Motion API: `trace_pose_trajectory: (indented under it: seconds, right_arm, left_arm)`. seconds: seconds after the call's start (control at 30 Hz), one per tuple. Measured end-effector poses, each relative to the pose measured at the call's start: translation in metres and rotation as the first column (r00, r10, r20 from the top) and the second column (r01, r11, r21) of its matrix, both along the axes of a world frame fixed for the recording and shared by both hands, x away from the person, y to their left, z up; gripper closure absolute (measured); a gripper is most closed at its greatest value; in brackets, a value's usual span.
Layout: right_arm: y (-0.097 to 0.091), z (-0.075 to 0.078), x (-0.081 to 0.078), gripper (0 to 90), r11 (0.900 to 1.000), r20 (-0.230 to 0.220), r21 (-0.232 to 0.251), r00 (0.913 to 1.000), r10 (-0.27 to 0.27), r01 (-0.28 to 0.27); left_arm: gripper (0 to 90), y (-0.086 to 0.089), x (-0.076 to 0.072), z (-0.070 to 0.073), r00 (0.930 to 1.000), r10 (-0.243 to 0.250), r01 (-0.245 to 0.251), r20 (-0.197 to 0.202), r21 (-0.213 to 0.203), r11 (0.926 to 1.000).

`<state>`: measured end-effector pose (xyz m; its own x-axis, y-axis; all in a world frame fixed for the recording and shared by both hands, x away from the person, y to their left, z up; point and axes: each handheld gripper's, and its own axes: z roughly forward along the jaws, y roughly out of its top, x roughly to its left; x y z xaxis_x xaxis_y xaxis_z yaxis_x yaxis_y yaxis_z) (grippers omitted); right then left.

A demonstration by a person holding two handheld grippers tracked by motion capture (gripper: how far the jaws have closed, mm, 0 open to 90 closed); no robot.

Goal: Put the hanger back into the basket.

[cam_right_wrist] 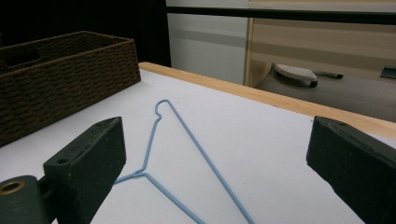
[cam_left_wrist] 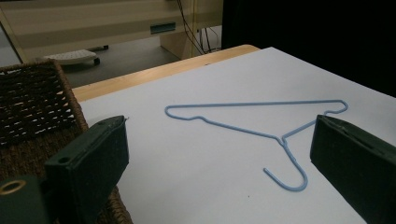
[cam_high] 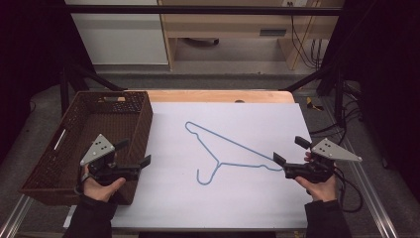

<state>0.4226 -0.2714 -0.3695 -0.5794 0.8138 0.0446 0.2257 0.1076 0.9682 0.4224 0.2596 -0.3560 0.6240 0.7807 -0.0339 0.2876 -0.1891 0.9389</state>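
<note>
Blue wire hanger point(cam_high: 225, 151) flat on white sheet, mid tabletop point(cam_high: 223, 95). Likely light, thin, springy, slippery; best pinch at neck above hook. Right gripper point(cam_high: 287, 156) near its right end, left gripper point(cam_high: 132, 153) by wicker basket point(cam_high: 74, 144); both jaws spread, empty.

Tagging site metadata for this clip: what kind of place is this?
Probably a lab or workshop data-collection bench, not a home. A black frame spans above the table, loose cables hang by plain cabinets, and the props are staged: one blue wire hanger on a white sheet beside a wicker basket.
</note>
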Motion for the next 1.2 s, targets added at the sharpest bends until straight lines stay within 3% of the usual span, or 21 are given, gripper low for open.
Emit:
trace_pose_trajectory:
  seconds: [0.37,0.53,0.7,1.07,1.2]
  right_arm:
    - [0.012,0.002,-0.001,6.1,0.9988,-0.029,-0.037,0.9991,0.032,-0.033]
    - [0.027,-0.001,0.004,7.3,0.9933,-0.063,-0.091,0.9959,0.066,-0.071]
    - [0.048,-0.004,0.009,8.1,0.9782,-0.113,-0.164,0.9875,0.11,-0.128]
    - [0.079,-0.008,0.031,10.9,0.949,-0.193,-0.24,0.9681,0.16,-0.205]
    - [0.095,-0.014,0.046,12.1,0.929,-0.24,-0.277,0.9537,0.181,-0.246]
  left_arm:
    - [4.3,-0.01,-0.002,0.002,0.9998,-0.019,0.019,-0.007,0.012,0.9998]
    - [4.3,-0.022,-0.004,0.001,0.9989,-0.046,0.047,-0.011,0.032,0.9984]
    - [4.4,-0.032,-0.006,0.0,0.9973,-0.071,0.072,-0.019,0.04,0.9966]
    - [4.5,-0.046,-0.005,-0.01,0.9936,-0.101,0.104,-0.05,0.064,0.9925]
    - [4.5,-0.052,-0.004,-0.013,0.9922,-0.109,0.114,-0.06,0.073,0.9908]
